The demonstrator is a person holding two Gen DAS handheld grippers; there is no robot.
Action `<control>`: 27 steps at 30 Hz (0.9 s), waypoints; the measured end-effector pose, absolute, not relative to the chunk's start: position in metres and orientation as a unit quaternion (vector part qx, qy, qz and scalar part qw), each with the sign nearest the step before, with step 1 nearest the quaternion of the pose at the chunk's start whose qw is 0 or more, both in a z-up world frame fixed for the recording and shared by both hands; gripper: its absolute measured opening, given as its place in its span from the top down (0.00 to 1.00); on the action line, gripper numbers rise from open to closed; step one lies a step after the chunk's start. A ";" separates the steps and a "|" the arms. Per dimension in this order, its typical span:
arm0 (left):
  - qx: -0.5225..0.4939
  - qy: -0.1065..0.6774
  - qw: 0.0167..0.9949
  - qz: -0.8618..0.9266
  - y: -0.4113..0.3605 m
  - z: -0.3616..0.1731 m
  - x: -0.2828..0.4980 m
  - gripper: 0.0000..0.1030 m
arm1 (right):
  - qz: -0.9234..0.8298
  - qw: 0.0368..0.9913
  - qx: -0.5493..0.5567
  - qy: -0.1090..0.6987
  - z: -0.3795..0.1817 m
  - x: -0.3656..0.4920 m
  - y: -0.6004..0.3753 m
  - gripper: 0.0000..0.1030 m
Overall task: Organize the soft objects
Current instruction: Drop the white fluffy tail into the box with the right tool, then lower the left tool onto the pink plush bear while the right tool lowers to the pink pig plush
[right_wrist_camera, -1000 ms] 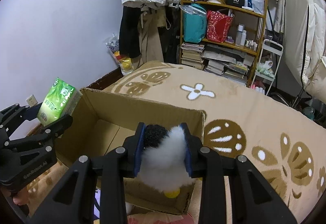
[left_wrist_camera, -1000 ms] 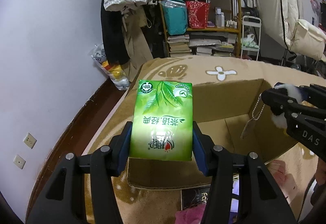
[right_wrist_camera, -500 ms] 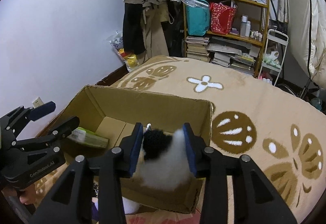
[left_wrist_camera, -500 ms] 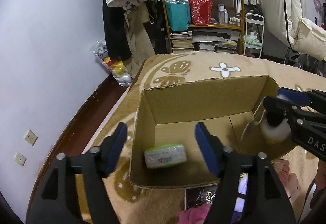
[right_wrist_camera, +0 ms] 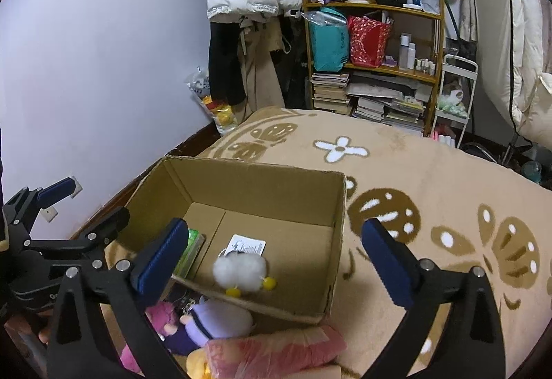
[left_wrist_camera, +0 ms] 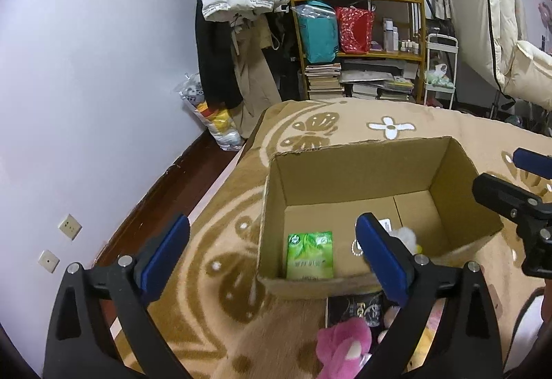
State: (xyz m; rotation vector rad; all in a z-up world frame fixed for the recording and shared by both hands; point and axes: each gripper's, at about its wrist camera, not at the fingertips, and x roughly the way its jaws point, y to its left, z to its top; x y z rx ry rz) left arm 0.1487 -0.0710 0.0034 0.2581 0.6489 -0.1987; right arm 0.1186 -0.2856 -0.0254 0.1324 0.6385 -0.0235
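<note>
Left wrist view first: the left gripper (left_wrist_camera: 272, 254) is spreading its blue pads wide, nothing between them, and the green tissue pack (left_wrist_camera: 309, 255) lies flat on the floor of the cardboard box (left_wrist_camera: 358, 172), in the near left corner. Over on the right edge, the right gripper (left_wrist_camera: 510, 178) pokes into the shot, clear of the box rim.

Right wrist view now, and the right gripper (right_wrist_camera: 274, 253) is opening too, jaws far apart and empty. Below it the white fluffy toy (right_wrist_camera: 239, 272) sits on the box floor near the front wall, yellow feet toward the camera, a paper tag (right_wrist_camera: 246, 244) lying just behind it. The tissue pack (right_wrist_camera: 189, 253) shows as a green sliver against the left wall, partly hidden by the pad.

So this reads as the drop-off step: both items are in the box and both tools are letting go. More remains, I'd say. In front of the box, on the brown patterned blanket (right_wrist_camera: 431, 178), lie a purple plush doll (right_wrist_camera: 214, 320), a pink plush (left_wrist_camera: 345, 346) and a pink wrapped bundle (right_wrist_camera: 272, 349). The next move likely calls for pulling back toward that pile and settling open jaws around one of them. These are squashy things, so a grip across the body should hold best.
</note>
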 end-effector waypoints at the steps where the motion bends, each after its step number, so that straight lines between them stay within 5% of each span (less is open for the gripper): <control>1: 0.125 0.318 0.935 -0.095 -0.068 0.005 0.146 0.06 | -0.011 0.947 0.066 0.313 -0.024 0.115 -0.285 0.00; 27: 0.101 0.354 0.928 -0.065 -0.017 0.009 0.071 0.06 | -0.027 0.928 0.074 0.364 -0.031 0.041 -0.277 0.00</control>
